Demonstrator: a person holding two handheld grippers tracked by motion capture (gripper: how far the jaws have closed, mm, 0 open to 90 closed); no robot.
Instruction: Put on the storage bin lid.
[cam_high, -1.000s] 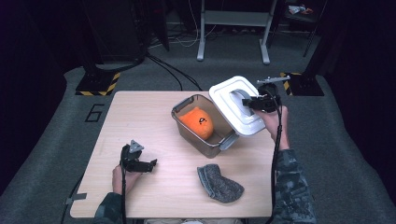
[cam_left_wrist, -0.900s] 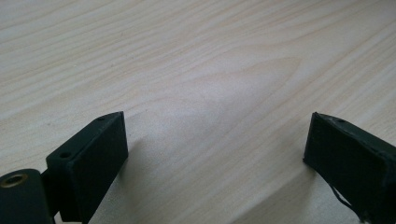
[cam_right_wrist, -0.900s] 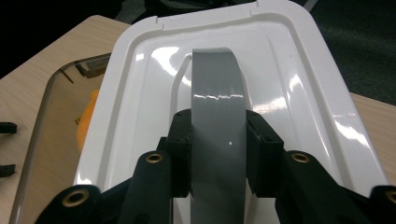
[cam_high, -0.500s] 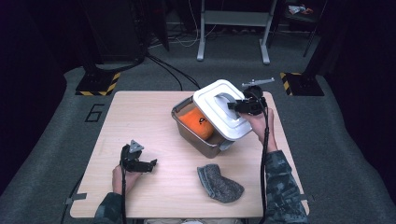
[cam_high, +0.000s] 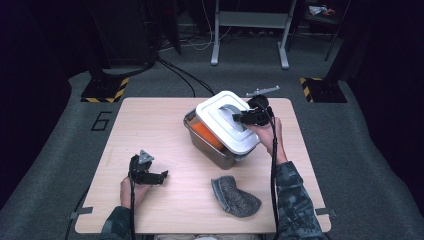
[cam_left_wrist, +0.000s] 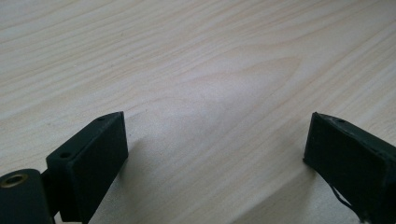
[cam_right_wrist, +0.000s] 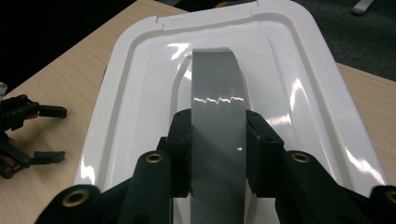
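Right hand-held gripper (cam_right_wrist: 218, 154) was clamped on the grey strap handle (cam_right_wrist: 217, 107) of the glossy white rectangular plastic lid (cam_high: 226, 121), pads pressing both handle edges. Lid hung tilted over the metal rectangular container (cam_high: 210, 147), partly covering it, an orange object (cam_high: 206, 134) showing inside. Lid looked light, stiff, slick; the handle seemed the safest hold, since the smooth rim could slip. Left hand-held gripper (cam_high: 156, 176) rested on the pale wooden counter (cam_high: 150, 125), jaws apart, nothing between them. Grey cloth (cam_high: 234, 196) lay near the front edge.
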